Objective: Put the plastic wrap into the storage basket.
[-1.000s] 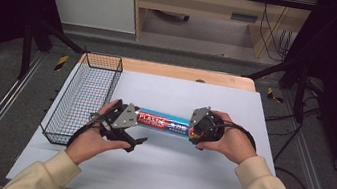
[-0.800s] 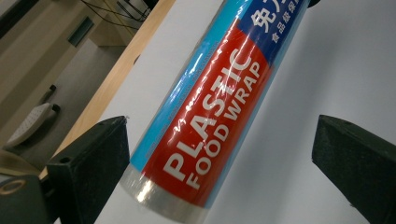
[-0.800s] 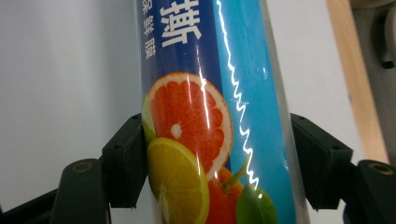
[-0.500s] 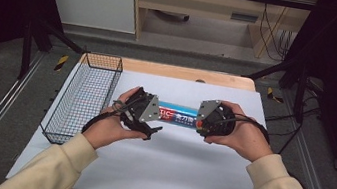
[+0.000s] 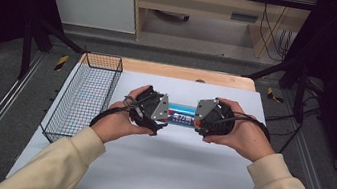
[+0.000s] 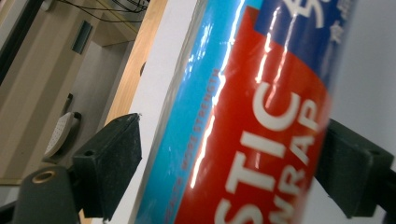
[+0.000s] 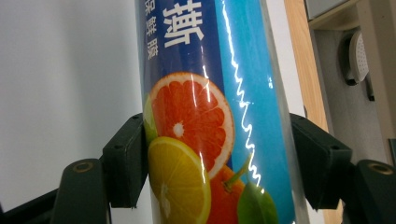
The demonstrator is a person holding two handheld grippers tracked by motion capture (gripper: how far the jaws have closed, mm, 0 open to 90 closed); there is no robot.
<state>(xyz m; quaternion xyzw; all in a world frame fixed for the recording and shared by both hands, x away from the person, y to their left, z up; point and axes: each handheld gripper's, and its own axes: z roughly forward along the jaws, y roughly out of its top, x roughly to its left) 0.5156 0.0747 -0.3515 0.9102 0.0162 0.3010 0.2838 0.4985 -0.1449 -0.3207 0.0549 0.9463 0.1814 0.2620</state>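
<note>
The right gripper (image 7: 217,161) is clamped on one end of the plastic wrap roll (image 5: 181,116), both pads pressed against the fruit-printed end of the tube. The left gripper (image 6: 233,172) straddles the other end; its jaws have just been closing, yet the left pad stands off the film, with a strip of white counter (image 5: 164,175) showing in the gap, so that end is not gripped. In the high view the roll lies level between the two hands, held above the middle of the counter, with the wire basket (image 5: 86,93) well to the left. Judgement: the roll is a stiff, light cylinder in glossy film, hence slippery and inclined to twist or slide under a one-ended grip. Hold should be taken across the diameter near each end, pads square to the tube, with moderate pressure; hard clamping could dent the core.
</note>
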